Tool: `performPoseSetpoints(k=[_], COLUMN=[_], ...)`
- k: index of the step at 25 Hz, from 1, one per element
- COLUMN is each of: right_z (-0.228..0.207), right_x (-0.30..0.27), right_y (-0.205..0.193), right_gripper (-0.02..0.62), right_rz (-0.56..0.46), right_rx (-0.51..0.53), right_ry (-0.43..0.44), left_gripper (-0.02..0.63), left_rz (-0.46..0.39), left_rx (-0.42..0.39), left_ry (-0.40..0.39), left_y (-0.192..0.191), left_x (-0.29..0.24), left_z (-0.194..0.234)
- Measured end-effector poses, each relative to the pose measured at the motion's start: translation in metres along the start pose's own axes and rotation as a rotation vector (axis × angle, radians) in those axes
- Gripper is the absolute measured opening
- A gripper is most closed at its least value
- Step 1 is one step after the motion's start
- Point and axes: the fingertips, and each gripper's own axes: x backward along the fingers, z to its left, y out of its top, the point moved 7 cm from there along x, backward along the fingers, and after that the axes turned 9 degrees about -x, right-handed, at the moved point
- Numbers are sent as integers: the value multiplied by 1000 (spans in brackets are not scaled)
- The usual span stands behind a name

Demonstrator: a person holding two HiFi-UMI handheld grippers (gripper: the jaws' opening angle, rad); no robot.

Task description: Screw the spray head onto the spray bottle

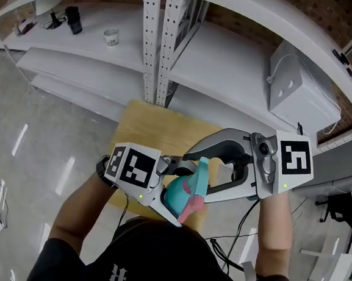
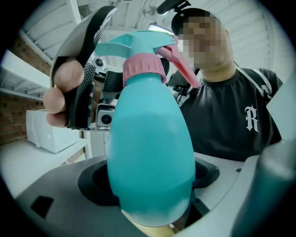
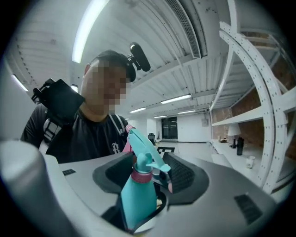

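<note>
Left hand-held gripper (image 1: 167, 190): pressed onto the body of the teal spray bottle (image 2: 150, 157), pads against both its sides.
Right hand-held gripper (image 3: 149, 181): jaws spread, one on each side of the spray head (image 2: 138, 46), with a gap at the ribbed pad.
Spray head: teal, pink collar (image 2: 143, 69) and trigger (image 2: 182, 65), sitting on the bottle's neck.
Location: in the air over the near part of the pale wood bench (image 1: 143, 125), close to the person's chest.
</note>
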Motion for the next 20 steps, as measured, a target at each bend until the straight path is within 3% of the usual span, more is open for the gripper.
performPoseSetpoints(k=[4, 8, 10, 13, 20], right_z=[-7, -21, -26, -30, -28], right_x=[8, 18, 18, 14, 5], right_y=[-2, -11, -15, -21, -25], right_gripper=[210, 182, 160, 155, 147], right_rz=[58, 114, 127, 141, 105], right_rx=[-34, -156, -183, -199, -167], right_ry=[-273, -640, -782, -906, -1108], left_gripper=[419, 419, 419, 419, 419], left_rz=[46, 76, 93, 132, 187], left_rx=[70, 214, 278, 318, 337], left_ry=[176, 434, 562, 669, 802], left_y=[-12, -29, -35, -40, -49], left_x=[11, 30, 37, 40, 50], left_z=[13, 34, 44, 53, 64])
